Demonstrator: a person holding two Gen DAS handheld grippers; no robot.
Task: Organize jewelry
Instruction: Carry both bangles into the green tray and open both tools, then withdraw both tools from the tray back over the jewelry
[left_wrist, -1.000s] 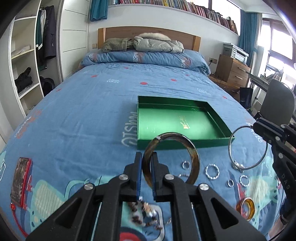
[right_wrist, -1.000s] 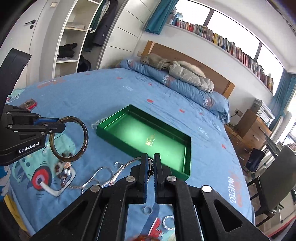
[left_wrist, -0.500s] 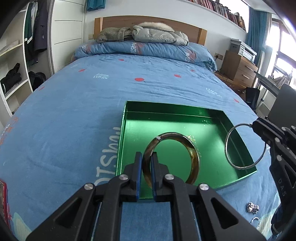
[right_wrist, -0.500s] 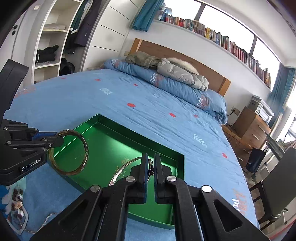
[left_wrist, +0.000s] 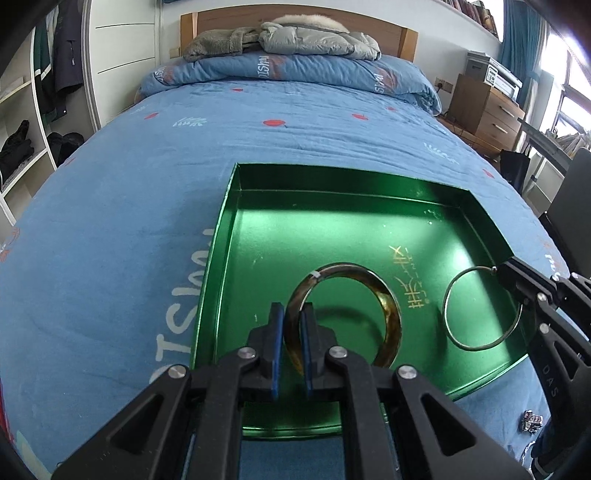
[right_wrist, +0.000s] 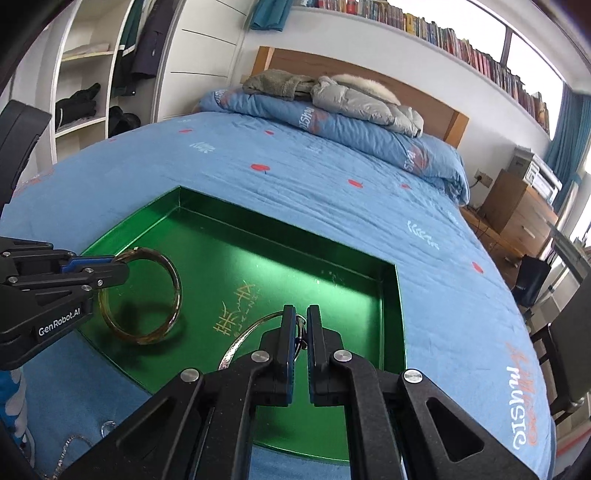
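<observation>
Since a second ago both grippers have carried their rings forward off the loose jewelry on the bedspread; both now hang over the shallow green metal tray (left_wrist: 221, 236) lying on the blue bedspread (left_wrist: 110, 221).

Left gripper (left_wrist: 291, 325): jaws pinching the rim of the brown tortoiseshell bangle (left_wrist: 391, 325), held on edge. Its lower arc looks near or touching the tray floor; shadow sits right under it, contact can't be confirmed.

Right gripper (right_wrist: 301, 325): jaws close together, nipping the thin silver wire hoop (left_wrist: 480, 306) at its top, where there looks to be a clasp. Hoop hangs over the tray's right part, beside the gold lettering (right_wrist: 236, 310).

Edge grips make sense: thin rings lying flat give the fingers nothing to catch, and release is a plain opening.

Clearance: tray walls low, floor bare, the two rings well apart, so both can drop without touching. Hoop is close to the tray's near right wall (left_wrist: 513, 369); I'd bias it inward. A small silver charm (left_wrist: 532, 422) lies on the bedspread outside the tray, not yet sorted.
</observation>
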